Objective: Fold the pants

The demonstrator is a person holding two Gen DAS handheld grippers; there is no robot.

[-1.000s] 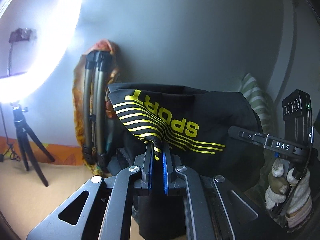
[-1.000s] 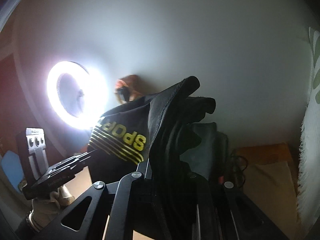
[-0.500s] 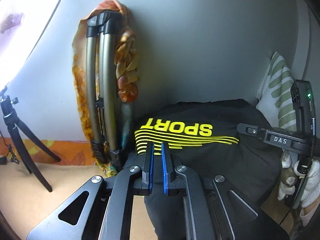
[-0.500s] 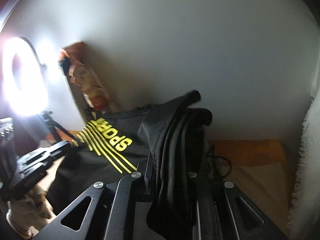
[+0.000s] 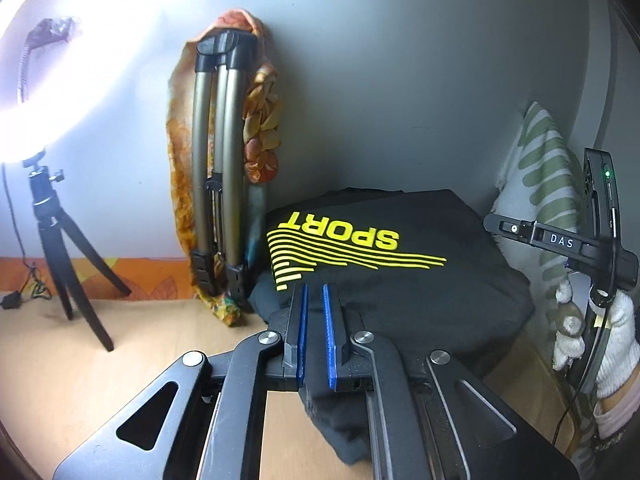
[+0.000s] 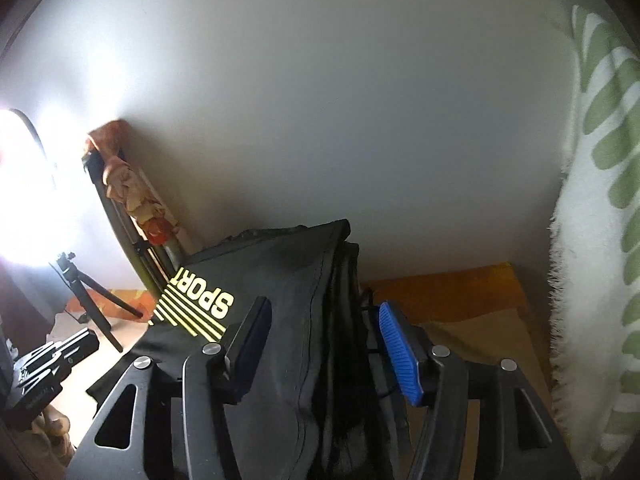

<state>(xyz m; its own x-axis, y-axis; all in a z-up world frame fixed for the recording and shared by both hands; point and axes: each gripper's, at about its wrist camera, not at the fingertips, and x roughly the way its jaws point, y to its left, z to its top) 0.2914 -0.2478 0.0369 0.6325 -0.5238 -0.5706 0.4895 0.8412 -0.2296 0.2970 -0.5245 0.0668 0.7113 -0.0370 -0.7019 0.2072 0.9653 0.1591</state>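
Observation:
The black pants (image 5: 400, 280) with a yellow SPORT print lie folded in a thick pile on the wooden surface by the wall. They also show in the right wrist view (image 6: 296, 280). My left gripper (image 5: 314, 292) hangs over the pile's near edge, its blue pads a little apart with nothing between them. My right gripper (image 6: 320, 320) is open wide, its jaws on either side of the pile's right edge, no longer clamping it. The right gripper also shows at the right of the left wrist view (image 5: 560, 244).
A folded tripod (image 5: 216, 168) draped with an orange cloth leans on the wall left of the pants. A ring light on a small tripod (image 5: 60, 264) stands at far left. A green-and-white striped towel (image 6: 592, 216) hangs on the right. A cable lies right of the pile.
The pants were lowered from the air onto the surface. Both grippers then opened and let go of the fabric.

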